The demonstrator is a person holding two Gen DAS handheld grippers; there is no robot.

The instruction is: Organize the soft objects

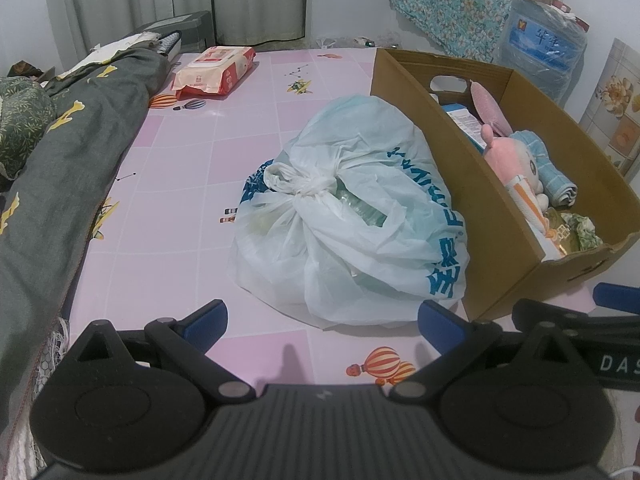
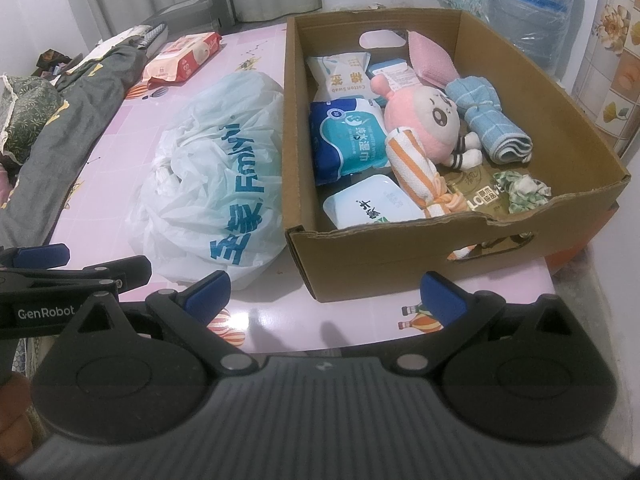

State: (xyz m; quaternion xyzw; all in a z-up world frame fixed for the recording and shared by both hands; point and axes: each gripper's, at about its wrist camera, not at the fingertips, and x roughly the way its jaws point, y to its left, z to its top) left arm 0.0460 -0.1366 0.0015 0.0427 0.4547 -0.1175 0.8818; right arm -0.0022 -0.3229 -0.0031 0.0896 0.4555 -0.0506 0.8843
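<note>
Both grippers hover low over the near edge of a pink worktop point(image 1: 180, 216) printed with hot-air balloons, and neither carries anything: the left gripper point(image 1: 322, 316) has its jaws released wide, facing a knotted white plastic bag point(image 1: 348, 216) with blue lettering, and the right gripper point(image 2: 324, 292) has its jaws spread just as wide, facing the near wall of a cardboard box point(image 2: 384, 256). The bag lies on the worktop touching the box's left wall. Inside the box sit the soft things: a pink plush doll point(image 2: 424, 120) near the middle, a rolled blue checked towel point(image 2: 490, 122) just to its right, an orange-striped white cloth point(image 2: 416, 170) tied in a bundle and lying against the doll's front, a pink sponge-like pad point(image 2: 434, 58) leaning at the far wall, and a crumpled green-patterned cloth point(image 2: 522, 190) at the near right corner. Packs of wet wipes point(image 2: 348, 140) and cotton swabs point(image 2: 340, 76) fill the box's left side. Farther back on the worktop lies a red-and-white tissue pack point(image 1: 216, 70), and a dark grey quilt point(image 1: 68, 140) is heaped along the left edge.
</note>
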